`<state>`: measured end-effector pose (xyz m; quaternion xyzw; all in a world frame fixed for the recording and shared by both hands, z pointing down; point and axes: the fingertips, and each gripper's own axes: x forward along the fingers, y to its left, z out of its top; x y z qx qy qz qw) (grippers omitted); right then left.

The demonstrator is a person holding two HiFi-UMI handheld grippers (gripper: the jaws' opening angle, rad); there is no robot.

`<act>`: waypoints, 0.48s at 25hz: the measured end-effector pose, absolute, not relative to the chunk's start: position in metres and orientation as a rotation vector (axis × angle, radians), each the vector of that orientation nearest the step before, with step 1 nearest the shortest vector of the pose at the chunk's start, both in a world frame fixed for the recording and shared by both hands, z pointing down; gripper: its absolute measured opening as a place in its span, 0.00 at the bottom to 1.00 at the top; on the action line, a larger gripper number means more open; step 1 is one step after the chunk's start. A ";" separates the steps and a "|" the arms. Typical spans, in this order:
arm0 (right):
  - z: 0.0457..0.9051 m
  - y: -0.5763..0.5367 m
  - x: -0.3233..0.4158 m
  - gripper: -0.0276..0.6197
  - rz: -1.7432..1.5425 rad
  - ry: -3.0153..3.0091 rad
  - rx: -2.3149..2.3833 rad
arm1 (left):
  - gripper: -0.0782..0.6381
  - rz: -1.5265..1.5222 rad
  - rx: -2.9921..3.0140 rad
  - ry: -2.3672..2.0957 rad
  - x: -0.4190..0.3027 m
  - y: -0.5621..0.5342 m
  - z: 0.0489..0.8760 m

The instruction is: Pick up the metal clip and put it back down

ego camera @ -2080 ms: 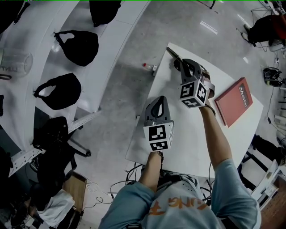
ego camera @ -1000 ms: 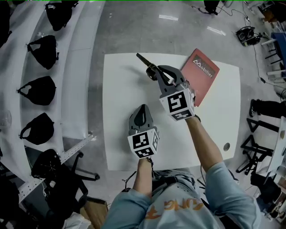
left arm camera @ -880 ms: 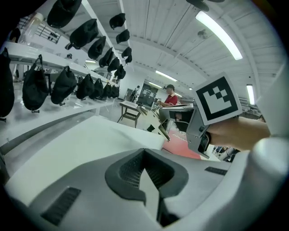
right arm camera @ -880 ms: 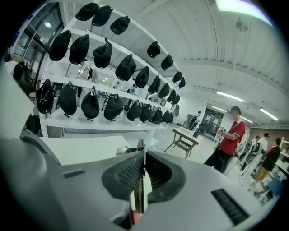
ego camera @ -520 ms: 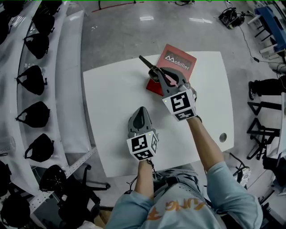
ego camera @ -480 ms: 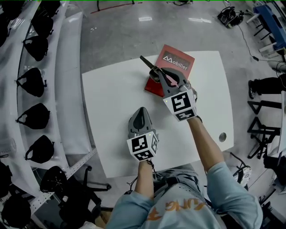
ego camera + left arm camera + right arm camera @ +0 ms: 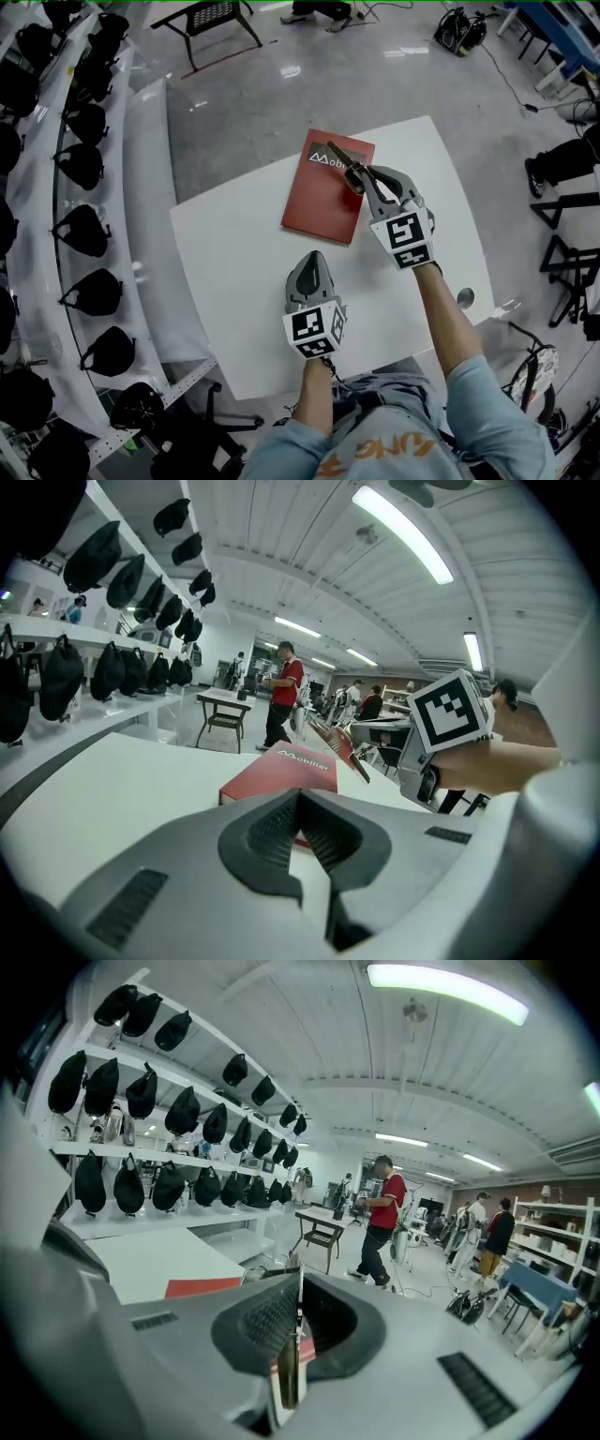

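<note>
The metal clip (image 7: 341,159) is a long thin strip held off the white table (image 7: 234,272) by my right gripper (image 7: 361,177), which is shut on it. Its free end sticks out over the red book (image 7: 323,187). In the right gripper view the clip (image 7: 290,1358) stands edge-on between the closed pads, with the book (image 7: 202,1286) below at left. My left gripper (image 7: 307,260) hovers near the table's front, shut on nothing; in its own view its pads (image 7: 279,831) meet, and the book (image 7: 281,771), the clip (image 7: 342,752) and the right gripper lie ahead.
Long white shelves with several black caps (image 7: 84,169) run along the left. A chair (image 7: 217,17) stands on the floor beyond the table. A round hole (image 7: 466,297) sits near the table's right edge. People (image 7: 384,1218) stand in the room behind.
My right gripper has carried the clip from left of the red book to above it. The head view has swung, so the table sits differently. The left gripper stays shut and empty.
</note>
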<state>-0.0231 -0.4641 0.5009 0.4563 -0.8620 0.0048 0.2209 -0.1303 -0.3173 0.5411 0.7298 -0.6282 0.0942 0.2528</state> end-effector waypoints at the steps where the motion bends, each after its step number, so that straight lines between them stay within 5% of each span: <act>1: 0.501 -0.466 -0.011 0.09 0.022 -2.377 1.277 | 0.12 0.262 1.994 -1.701 -0.122 -0.319 0.540; 12: 0.516 -0.493 0.102 0.09 0.122 -2.312 1.447 | 0.12 0.367 2.125 -1.592 -0.042 -0.341 0.531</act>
